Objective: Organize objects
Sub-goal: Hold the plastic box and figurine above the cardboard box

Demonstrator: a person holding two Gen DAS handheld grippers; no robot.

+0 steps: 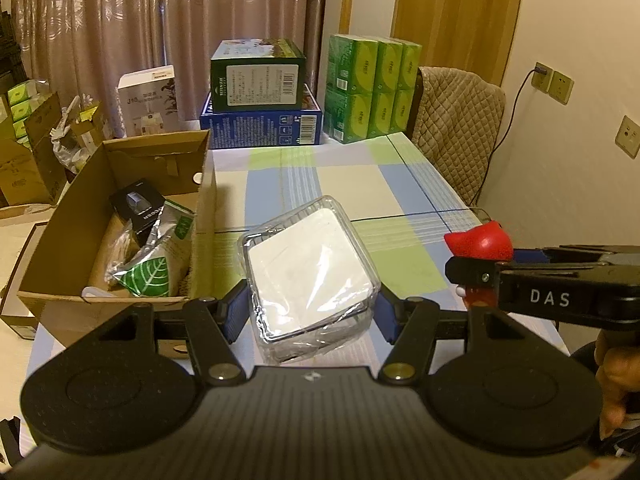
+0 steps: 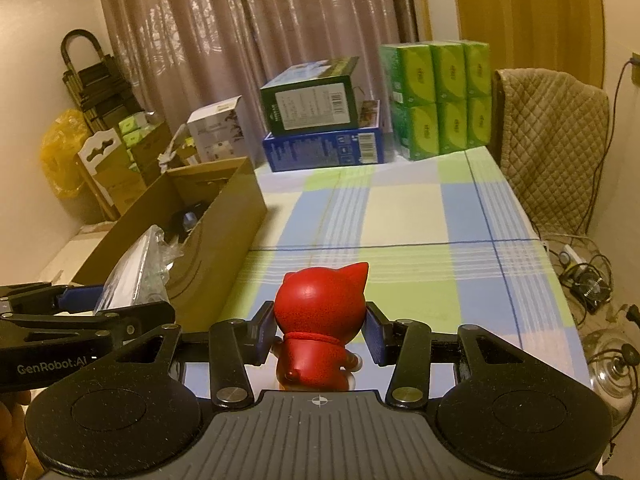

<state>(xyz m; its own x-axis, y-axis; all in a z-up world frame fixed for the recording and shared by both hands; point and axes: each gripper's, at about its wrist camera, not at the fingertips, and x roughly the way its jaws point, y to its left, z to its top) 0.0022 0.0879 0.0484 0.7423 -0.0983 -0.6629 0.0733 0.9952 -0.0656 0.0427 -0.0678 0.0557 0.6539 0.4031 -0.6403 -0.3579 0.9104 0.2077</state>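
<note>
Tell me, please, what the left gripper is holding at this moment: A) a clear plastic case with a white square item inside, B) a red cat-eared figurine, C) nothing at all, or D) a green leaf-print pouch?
A: in the left wrist view, the left gripper has its blue pads pressed against both sides of the clear plastic case, while the red figurine sits in the right gripper.

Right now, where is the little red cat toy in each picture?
Left wrist view: red cat toy at the right edge, held in the right hand-held gripper.
Right wrist view: bottom centre, between the blue pads.
Shared landmark: cardboard box on the left.
</note>
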